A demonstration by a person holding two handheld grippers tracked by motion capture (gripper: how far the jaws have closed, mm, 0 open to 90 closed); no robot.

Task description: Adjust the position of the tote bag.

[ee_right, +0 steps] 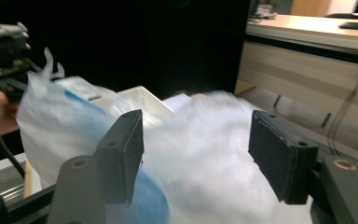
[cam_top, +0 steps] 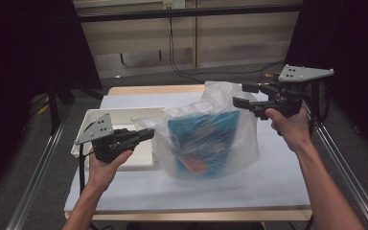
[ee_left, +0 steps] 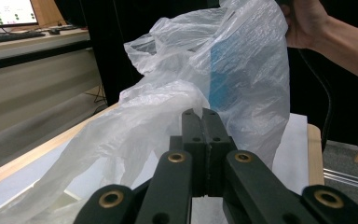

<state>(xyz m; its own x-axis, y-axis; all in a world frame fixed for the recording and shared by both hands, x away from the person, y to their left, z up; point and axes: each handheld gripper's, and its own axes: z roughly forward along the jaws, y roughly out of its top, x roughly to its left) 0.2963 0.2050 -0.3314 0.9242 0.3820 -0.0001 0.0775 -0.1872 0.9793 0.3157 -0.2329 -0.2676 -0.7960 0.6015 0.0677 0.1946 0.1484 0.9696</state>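
Note:
A clear plastic bag (cam_top: 242, 143) stands in the middle of the table with a blue flat packet (cam_top: 203, 132) inside it. My left gripper (cam_top: 148, 133) is at the bag's left edge. In the left gripper view its jaws are shut (ee_left: 203, 114) with the bag's film (ee_left: 242, 60) gathered at their tips, and the blue packet (ee_left: 221, 70) shows through. My right gripper (cam_top: 242, 95) hovers at the bag's upper right, open. In the right gripper view its jaws (ee_right: 196, 116) stand wide apart over the blurred bag (ee_right: 200, 154).
A white tray (cam_top: 124, 115) sits on the table's left side, behind my left gripper. The table (cam_top: 278, 177) has a pale cover and a wooden edge. Metal rails (cam_top: 38, 167) run along both sides. Dark curtains hang left and right.

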